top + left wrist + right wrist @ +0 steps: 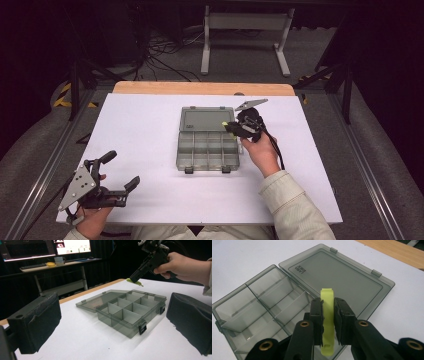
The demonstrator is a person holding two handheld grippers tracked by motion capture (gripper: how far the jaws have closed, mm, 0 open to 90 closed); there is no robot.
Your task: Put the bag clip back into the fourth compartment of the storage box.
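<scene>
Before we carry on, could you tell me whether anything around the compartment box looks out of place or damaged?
Nothing stands out. The grey compartment box sits square on the white table, lid folded flat behind it, compartments looking empty and unbroken. The right tongs hold a yellow-green strip over the box; the left tongs rest open, well clear.

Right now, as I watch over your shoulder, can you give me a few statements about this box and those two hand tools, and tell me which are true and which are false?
1. The grey compartment box lies open, lid flat on the table. True.
2. The right gripper grips a red strip. False: it is shut on a yellow-green strip.
3. The left gripper touches the box. False: it sits well apart, near the table's front corner, jaws open and empty.
4. The box's compartments look empty. True.
5. The strip is held above the box. True.
</scene>
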